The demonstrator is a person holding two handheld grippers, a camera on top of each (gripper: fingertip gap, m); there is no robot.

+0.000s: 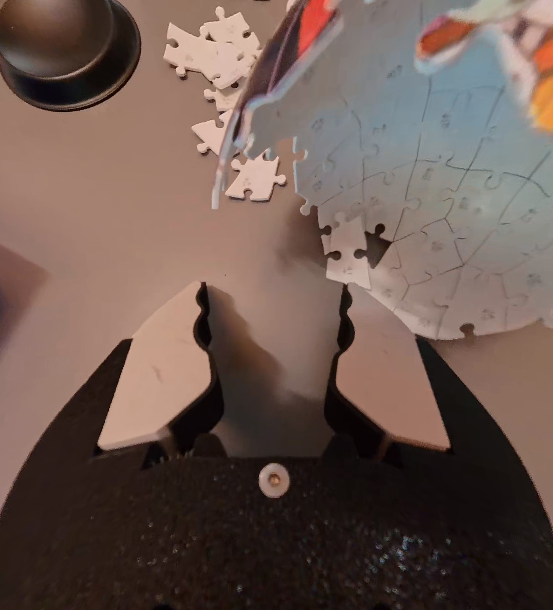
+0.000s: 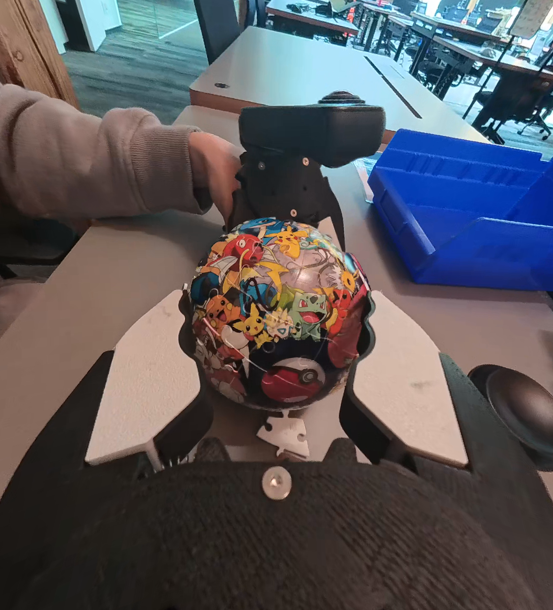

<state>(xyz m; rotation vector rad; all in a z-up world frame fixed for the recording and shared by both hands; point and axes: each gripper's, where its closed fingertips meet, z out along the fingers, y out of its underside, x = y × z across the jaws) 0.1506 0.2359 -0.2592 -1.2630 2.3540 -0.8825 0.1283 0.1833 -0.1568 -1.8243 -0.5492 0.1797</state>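
Puzzle ball (image 2: 278, 317), a hollow sphere of interlocked pieces printed with bright cartoon creatures, sits clamped between the fingers of the right gripper (image 2: 276, 333), above the grey table (image 2: 120, 264). Its white inside (image 1: 450, 214) shows gaps. The left gripper (image 1: 275, 287) is spread wide and empty, just beside the ball's broken edge, loose white pieces (image 1: 215, 56) ahead of it.

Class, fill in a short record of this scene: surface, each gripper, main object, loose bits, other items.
Surface: grey table
Right gripper: shut on the puzzle ball, colourful, partly assembled
Left gripper: open, empty, beside the ball's open white inside
Loose pieces: white side up, on the table
Other items: black round stand; blue bin
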